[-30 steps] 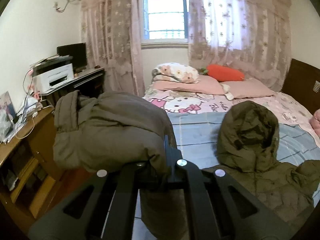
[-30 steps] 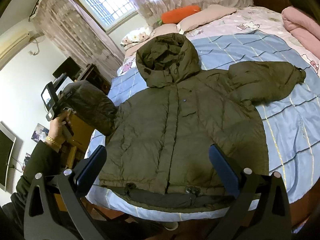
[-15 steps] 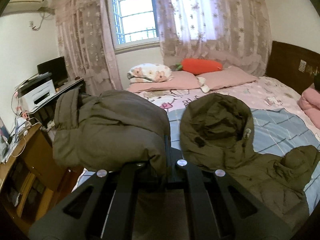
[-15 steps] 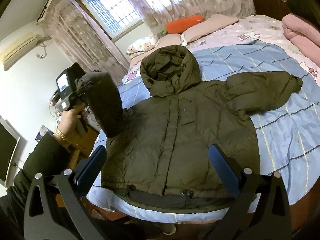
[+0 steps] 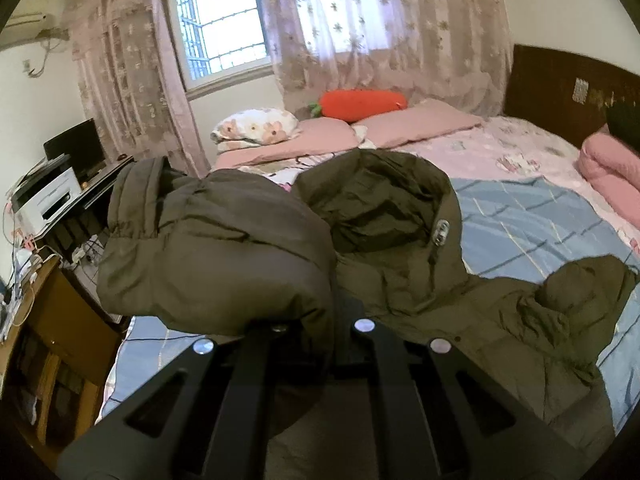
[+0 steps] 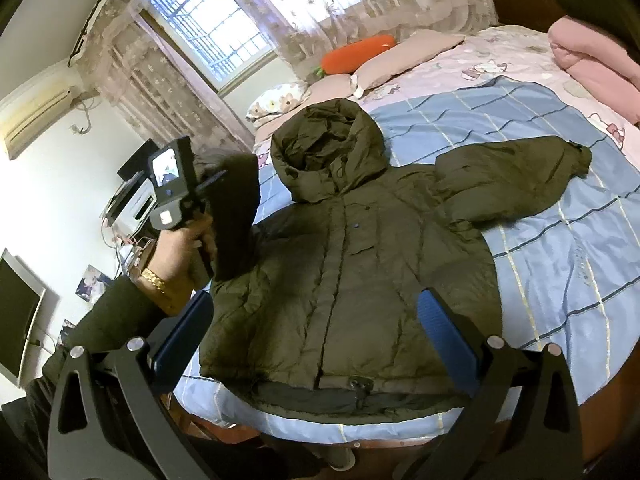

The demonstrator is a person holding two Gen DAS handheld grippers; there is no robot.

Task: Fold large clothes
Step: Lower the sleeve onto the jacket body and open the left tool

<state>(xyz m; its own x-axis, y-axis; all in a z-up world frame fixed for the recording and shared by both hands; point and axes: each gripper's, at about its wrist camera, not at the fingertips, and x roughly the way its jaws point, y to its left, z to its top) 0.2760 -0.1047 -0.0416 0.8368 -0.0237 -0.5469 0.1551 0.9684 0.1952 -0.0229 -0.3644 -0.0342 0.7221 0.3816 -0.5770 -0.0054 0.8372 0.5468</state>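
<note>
Left hand-held gripper [image 5: 334,312] is clamped on the sleeve [image 5: 216,252] of the olive hooded puffer jacket [image 6: 352,280], and we see the padded cuff end bunched over and ahead of its fingers, lifted clear of the bed [image 6: 560,248]. From the right wrist view we see that same gripper raised to the left of our right one, the person's hand [image 6: 184,248] wrapped around its handle, a gold bracelet [image 6: 154,280] at the wrist, and the held sleeve hanging down from it beside the jacket's body.

Our right hand-held gripper [image 6: 316,340] stands wide apart with nothing between its blue-padded fingers [image 6: 448,336]; it hovers above the jacket's hem, which lies just ahead of and below it at the near edge of the bed.

We see the jacket lying front up on a blue checked blanket [image 6: 540,280], its hood [image 6: 328,148] straight ahead of the right gripper and pointing away from it. The other sleeve [image 6: 516,176] stretches flat ahead and to the right, its cuff resting on the blanket.

Beyond the hood we see pink pillows [image 5: 420,124], a flowered pillow [image 5: 256,130] and an orange carrot-shaped cushion [image 5: 360,100] under the curtained window [image 5: 218,20]. Far to the left of the left gripper a white printer [image 5: 46,196] sits on a dark surface [image 5: 96,184].
</note>
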